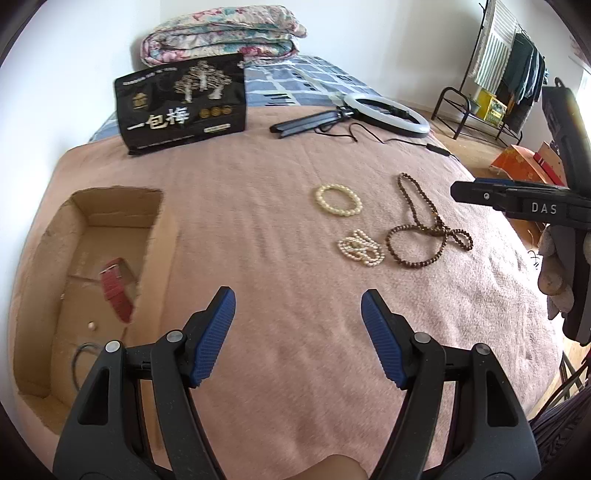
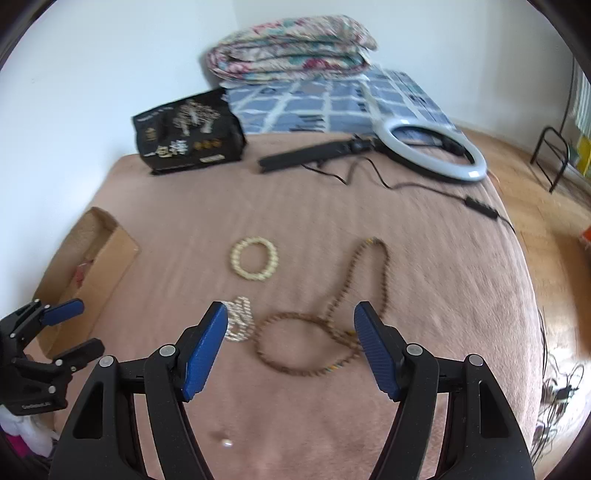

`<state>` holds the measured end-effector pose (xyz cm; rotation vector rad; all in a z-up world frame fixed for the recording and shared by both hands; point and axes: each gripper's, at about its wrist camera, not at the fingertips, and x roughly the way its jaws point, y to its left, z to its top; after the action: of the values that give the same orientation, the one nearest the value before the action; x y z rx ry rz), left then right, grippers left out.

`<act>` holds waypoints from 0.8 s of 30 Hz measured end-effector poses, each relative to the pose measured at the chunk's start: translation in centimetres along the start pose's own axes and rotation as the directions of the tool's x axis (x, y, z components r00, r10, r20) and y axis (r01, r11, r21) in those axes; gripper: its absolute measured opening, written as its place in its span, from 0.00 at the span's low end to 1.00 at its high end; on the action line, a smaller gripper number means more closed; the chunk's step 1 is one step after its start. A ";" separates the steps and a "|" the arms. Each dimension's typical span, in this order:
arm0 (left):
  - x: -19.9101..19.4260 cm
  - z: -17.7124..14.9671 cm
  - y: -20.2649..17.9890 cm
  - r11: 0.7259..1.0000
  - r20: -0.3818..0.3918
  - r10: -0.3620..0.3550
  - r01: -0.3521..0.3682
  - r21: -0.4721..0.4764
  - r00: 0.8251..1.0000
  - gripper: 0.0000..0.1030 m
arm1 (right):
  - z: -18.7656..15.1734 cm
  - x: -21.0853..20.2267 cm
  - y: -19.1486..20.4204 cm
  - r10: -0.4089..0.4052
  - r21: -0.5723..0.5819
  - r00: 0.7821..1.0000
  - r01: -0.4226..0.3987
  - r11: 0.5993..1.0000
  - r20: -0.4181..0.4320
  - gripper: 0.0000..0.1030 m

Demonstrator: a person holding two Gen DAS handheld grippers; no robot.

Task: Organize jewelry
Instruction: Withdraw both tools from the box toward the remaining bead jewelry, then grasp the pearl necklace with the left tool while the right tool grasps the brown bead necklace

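Note:
On the pink blanket lie a cream bead bracelet (image 1: 338, 199) (image 2: 254, 260), a small bunched pearl strand (image 1: 361, 252) (image 2: 239, 324) and a long brown bead necklace (image 1: 428, 225) (image 2: 332, 325). A cardboard box (image 1: 48, 258) (image 2: 92, 258) at the left holds a red watch strap (image 1: 117, 289). My left gripper (image 1: 298, 314) is open and empty, beside the box, short of the jewelry. My right gripper (image 2: 290, 325) is open and empty, hovering just above the brown necklace's loop. A single loose pearl (image 2: 226, 442) lies near it.
A black printed bag (image 1: 183, 103) (image 2: 190, 131), a ring light with stand and cable (image 1: 384, 110) (image 2: 432, 151) and a folded floral quilt (image 1: 221, 35) (image 2: 291, 46) lie at the far side. A clothes rack (image 1: 495, 74) stands on the wooden floor at the right.

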<state>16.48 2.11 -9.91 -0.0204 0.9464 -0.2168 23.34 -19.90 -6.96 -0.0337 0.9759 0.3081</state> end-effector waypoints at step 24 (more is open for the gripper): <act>9.2 2.8 -4.5 0.994 -0.117 -0.093 0.086 -0.064 0.989 0.62 | -2.7 6.4 -7.0 0.031 0.056 0.984 -0.022 0.998 -0.178 0.69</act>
<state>23.12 -4.32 -15.10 -0.1055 1.0726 -0.2754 26.40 -25.51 -14.48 0.0009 1.1632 0.3068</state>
